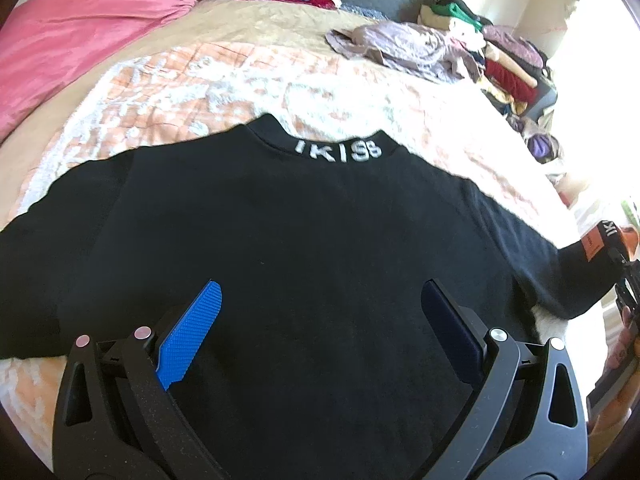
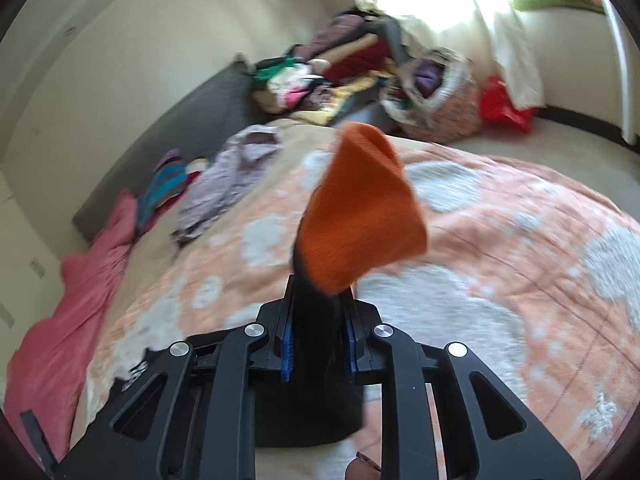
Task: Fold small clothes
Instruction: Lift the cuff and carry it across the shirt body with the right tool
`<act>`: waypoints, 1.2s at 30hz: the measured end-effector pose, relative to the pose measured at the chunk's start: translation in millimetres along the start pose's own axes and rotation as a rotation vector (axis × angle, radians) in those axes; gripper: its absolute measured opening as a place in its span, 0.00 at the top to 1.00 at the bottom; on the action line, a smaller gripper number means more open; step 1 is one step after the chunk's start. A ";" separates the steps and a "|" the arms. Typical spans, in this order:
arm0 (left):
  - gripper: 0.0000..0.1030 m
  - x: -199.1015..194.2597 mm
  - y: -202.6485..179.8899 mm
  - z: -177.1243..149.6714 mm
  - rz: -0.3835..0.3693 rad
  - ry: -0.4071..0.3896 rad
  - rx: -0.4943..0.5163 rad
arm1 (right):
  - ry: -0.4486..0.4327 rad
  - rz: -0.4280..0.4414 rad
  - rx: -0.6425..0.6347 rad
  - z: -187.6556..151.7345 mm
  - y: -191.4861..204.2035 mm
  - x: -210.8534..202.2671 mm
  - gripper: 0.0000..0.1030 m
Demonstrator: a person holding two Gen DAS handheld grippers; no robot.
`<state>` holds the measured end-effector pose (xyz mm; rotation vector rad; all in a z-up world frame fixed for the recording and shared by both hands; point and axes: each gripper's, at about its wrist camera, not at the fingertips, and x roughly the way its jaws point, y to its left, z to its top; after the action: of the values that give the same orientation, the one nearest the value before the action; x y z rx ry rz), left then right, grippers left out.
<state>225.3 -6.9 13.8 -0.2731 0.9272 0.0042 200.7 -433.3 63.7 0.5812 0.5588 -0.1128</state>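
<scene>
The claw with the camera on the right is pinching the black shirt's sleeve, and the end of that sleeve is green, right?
Not green. In the right wrist view the right gripper pinches the black shirt's sleeve, but the sleeve's cuff is orange. The rest is right.

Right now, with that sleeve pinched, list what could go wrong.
1. The right gripper grips only the sleeve near its orange cuff; a pull may drag the black shirt askew.
2. The left gripper hovers open, so nothing anchors the body.
3. The fuzzy blanket may bunch underneath.
</scene>
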 end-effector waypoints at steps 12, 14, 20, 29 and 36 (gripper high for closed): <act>0.09 -28.5 31.0 11.2 -0.042 -0.054 -0.105 | 0.045 0.173 -0.196 -18.7 105.7 -8.0 0.86; 0.09 -31.4 37.3 11.9 -0.050 -0.055 -0.123 | 0.057 0.194 -0.218 -25.6 118.6 -8.1 0.86; 0.09 -36.2 55.7 14.6 -0.103 -0.056 -0.180 | 0.102 0.262 -0.307 -51.9 164.0 -5.3 0.86; 0.09 -29.9 91.7 14.1 -0.227 -0.035 -0.305 | 0.177 0.305 -0.429 -102.7 221.5 7.4 0.86; 0.09 -21.2 109.0 10.6 -0.297 -0.009 -0.350 | 0.219 0.318 -0.514 -139.2 252.5 20.4 0.86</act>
<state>207.8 103.2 11.5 -0.7331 0.8675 -0.1066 217.1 -145.2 80.0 0.1737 0.6702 0.3915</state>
